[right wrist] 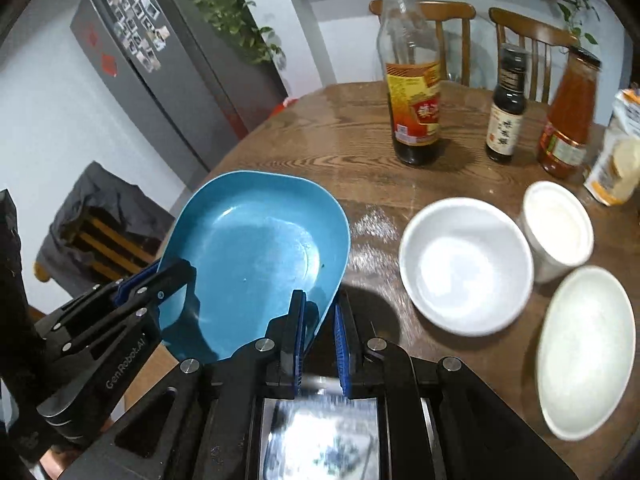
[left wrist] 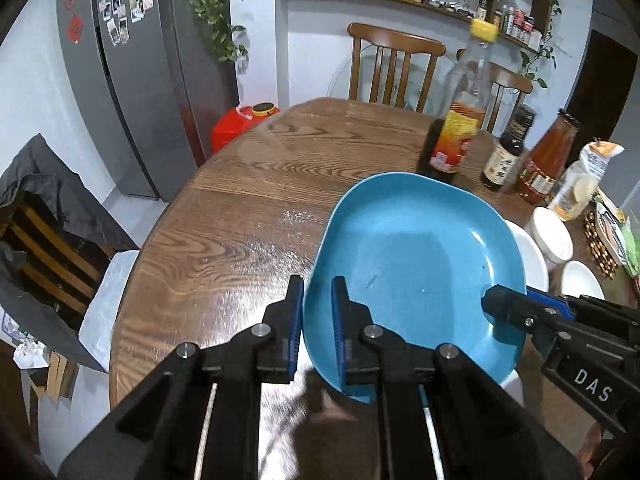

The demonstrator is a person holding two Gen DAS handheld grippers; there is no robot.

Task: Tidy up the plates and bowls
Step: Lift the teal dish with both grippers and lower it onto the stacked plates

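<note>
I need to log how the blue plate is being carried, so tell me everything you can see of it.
The blue plate is a glossy, rounded-square dish with a raised rim, plastic or glazed by its look. It is empty but for a few tiny specks. It is tilted above the wooden table, held by both grippers: the left gripper is clamped on its left rim, the right gripper on its right rim. The white bowl stands apart on the table.

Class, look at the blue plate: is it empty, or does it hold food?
Empty. The blue plate shows only bare glossy surface with a few tiny specks; both views show its whole inside.
</note>
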